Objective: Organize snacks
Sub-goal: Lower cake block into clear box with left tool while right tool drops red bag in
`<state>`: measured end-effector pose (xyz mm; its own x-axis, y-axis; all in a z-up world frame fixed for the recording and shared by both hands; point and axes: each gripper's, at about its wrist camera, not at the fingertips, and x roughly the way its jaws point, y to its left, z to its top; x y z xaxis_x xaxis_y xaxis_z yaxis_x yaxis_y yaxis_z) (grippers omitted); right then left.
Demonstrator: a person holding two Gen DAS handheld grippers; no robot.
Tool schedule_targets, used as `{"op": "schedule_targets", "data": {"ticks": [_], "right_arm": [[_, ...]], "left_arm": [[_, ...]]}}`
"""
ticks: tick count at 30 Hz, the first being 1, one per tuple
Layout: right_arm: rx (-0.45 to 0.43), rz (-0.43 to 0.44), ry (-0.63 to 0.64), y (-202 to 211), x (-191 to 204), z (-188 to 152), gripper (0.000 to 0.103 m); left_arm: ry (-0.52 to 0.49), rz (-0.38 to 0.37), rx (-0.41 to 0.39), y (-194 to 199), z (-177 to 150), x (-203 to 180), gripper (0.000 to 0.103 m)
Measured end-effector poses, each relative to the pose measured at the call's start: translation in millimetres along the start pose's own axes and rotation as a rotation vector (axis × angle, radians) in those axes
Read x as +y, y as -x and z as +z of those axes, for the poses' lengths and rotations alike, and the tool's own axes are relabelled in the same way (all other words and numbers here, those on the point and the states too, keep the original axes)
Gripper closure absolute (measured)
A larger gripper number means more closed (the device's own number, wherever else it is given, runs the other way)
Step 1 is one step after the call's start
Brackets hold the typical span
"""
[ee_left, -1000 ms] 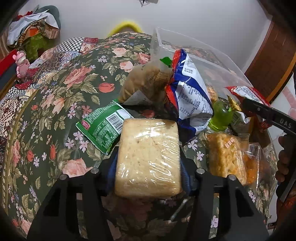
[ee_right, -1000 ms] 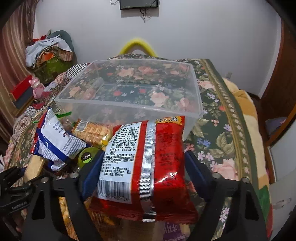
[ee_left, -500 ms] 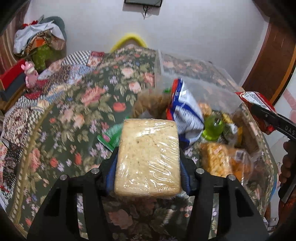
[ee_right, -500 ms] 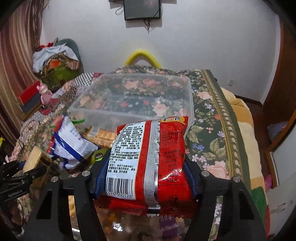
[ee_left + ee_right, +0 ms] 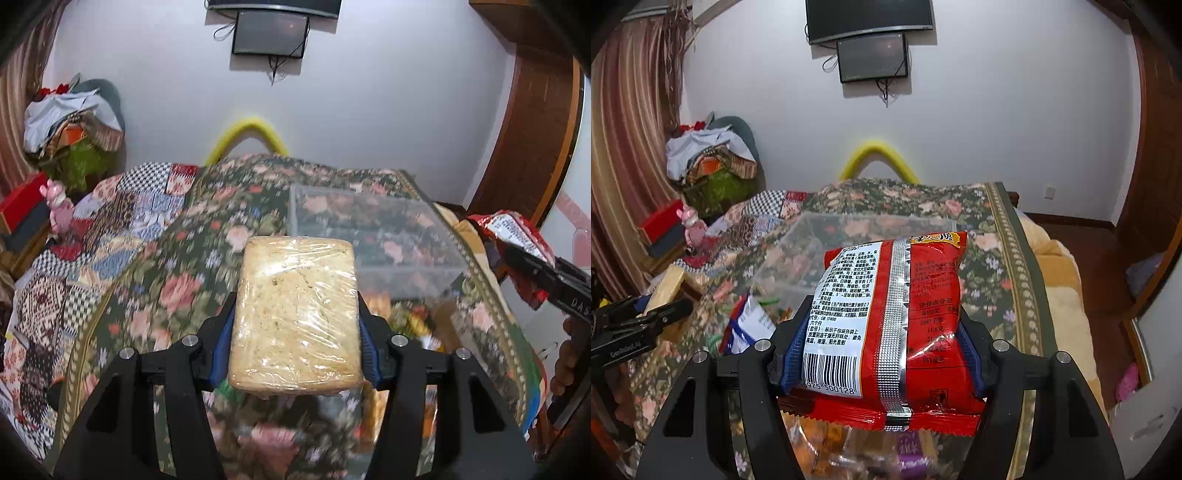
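Note:
My left gripper is shut on a tan, plastic-wrapped rice-cake block and holds it high above the floral bedspread. My right gripper is shut on a red snack packet with a silver seam and a barcode. A clear plastic bin stands on the bed beyond both; in the right wrist view the bin is just behind the packet. The red packet also shows at the right edge of the left wrist view. The left gripper with its block shows at the left of the right wrist view.
Loose snacks lie below the grippers, among them a blue-and-white bag. A floral bedspread covers the bed. A pile of clothes and a pink toy sit at the far left. A wall screen hangs ahead.
Both grippers have risen with their snacks held. The snack pile has dropped low in view and the clear bin now lies further below and ahead.

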<state>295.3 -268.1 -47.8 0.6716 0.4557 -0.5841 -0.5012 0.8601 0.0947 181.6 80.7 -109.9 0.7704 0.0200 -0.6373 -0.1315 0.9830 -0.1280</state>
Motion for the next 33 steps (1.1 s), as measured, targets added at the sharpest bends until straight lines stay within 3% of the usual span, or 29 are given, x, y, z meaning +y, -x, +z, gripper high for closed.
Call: {"op": "schedule_targets", "data": {"ticks": [10, 19, 27, 33], "right_arm": [[-0.031, 0.004, -0.04, -16, -13, 18, 0.039], [-0.022, 0.007, -0.045, -41, -20, 29, 0.039], [0.044, 0.027, -0.026, -76, -18, 28, 0.039], [0.133, 0.034, -0.004, -105, -17, 25, 0.039]], "left_arm": [[-0.059, -0.013, -0.016, -33, 47, -24, 0.047], [-0.087, 0.007, 0.056, -91, 64, -35, 0.047], [-0.085, -0.011, 0.113, -132, 70, -48, 0.047], [-0.058, -0.084, 0.207, -163, 75, -47, 0.047]]}}
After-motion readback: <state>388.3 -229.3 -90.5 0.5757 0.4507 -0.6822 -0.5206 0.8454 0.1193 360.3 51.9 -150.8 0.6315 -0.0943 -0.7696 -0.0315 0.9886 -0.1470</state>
